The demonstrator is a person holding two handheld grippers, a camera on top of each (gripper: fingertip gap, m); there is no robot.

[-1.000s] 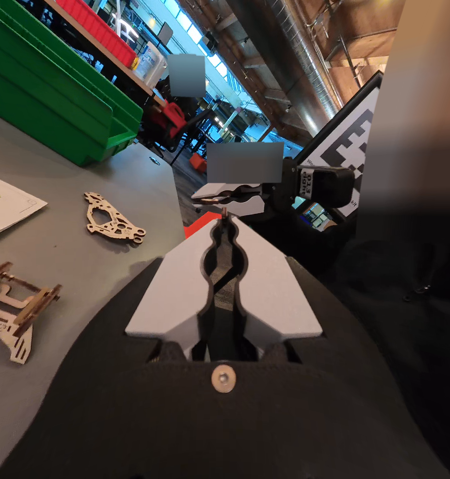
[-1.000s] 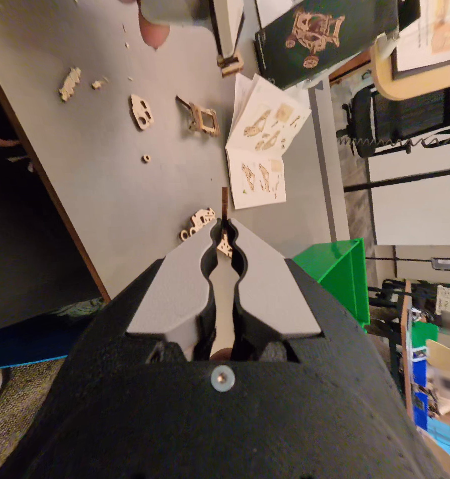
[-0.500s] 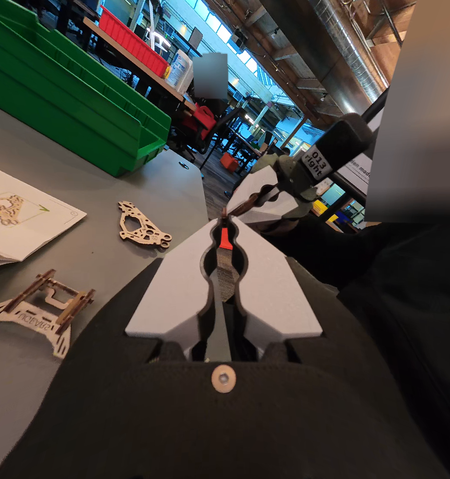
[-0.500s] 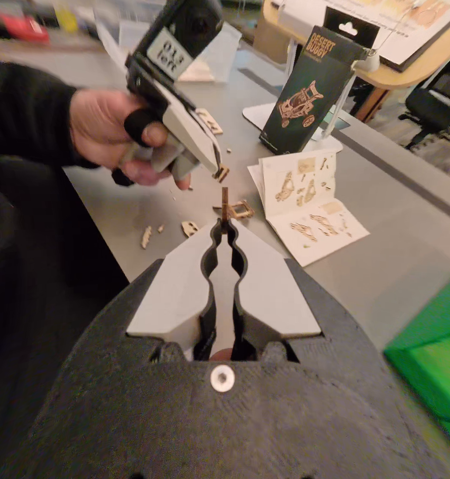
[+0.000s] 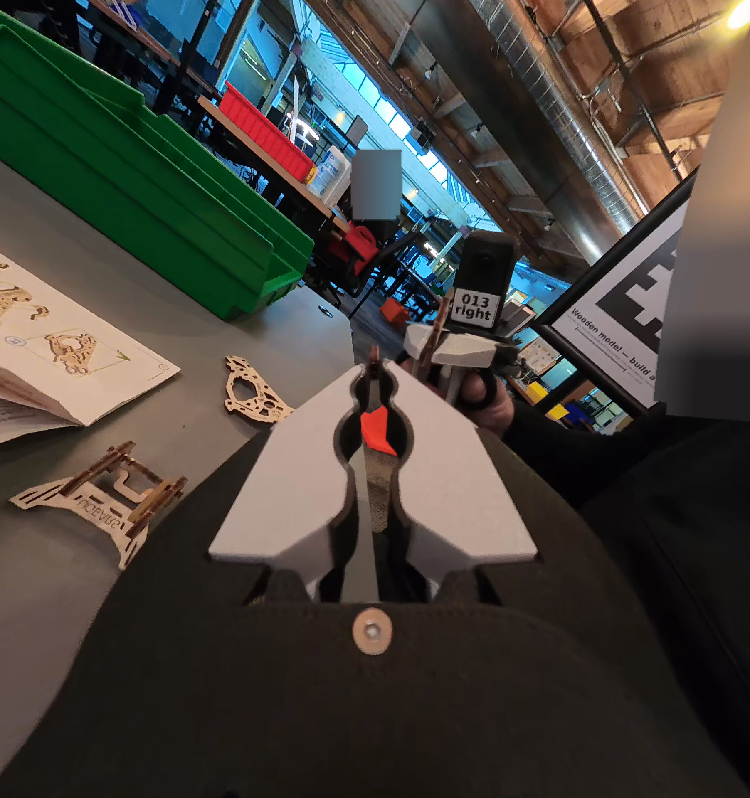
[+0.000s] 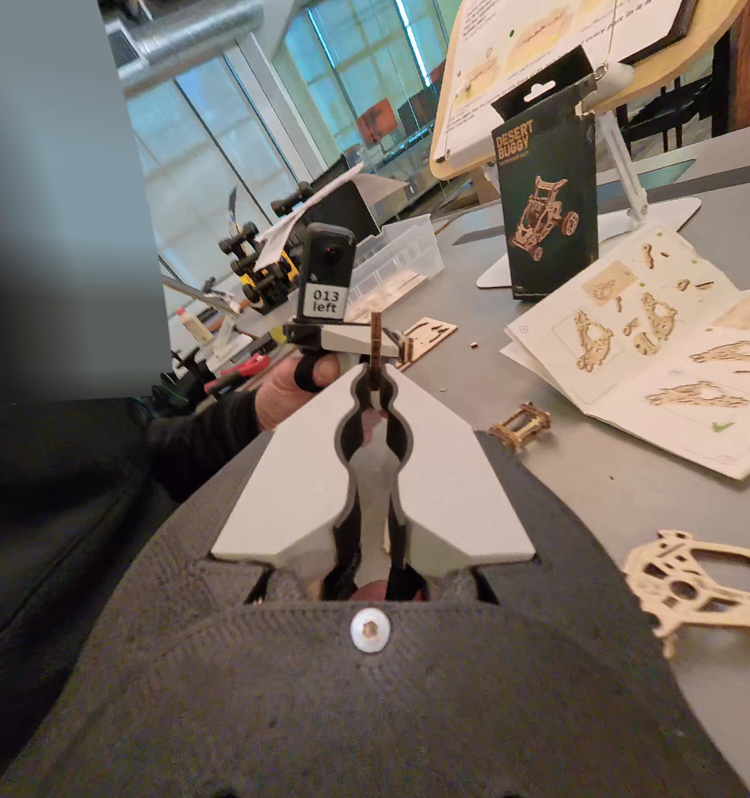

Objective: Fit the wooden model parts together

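Note:
My left gripper [image 5: 373, 372] is shut on a small brown wooden piece [image 5: 373, 357] that pokes out of its tips, held in the air off the table's edge. It also shows in the right wrist view [image 6: 401, 345], with the small piece [image 6: 406, 348] at its tip. My right gripper [image 6: 374, 376] is shut on a thin wooden strip [image 6: 375, 341] that stands upright from its tips. It also shows in the left wrist view [image 5: 429, 356], with the strip [image 5: 436, 332] just right of and beyond my left tips. The two pieces are close but apart.
On the grey table [image 5: 192, 293] lie a flat cut-out wooden part [image 5: 256, 395], a partly built wooden frame [image 5: 105, 496] and an open booklet [image 5: 40, 345]. Green bins [image 5: 148, 194] stand behind. The right wrist view shows a black box [image 6: 546, 207], a clear tray [image 6: 395, 259] and a wooden sheet [image 6: 425, 337]. My left and right fingertips are right by each other.
Both grippers stayed shut on their pieces. The right gripper swung up from looking down at the table to level and now faces the left one; the strip turned upright.

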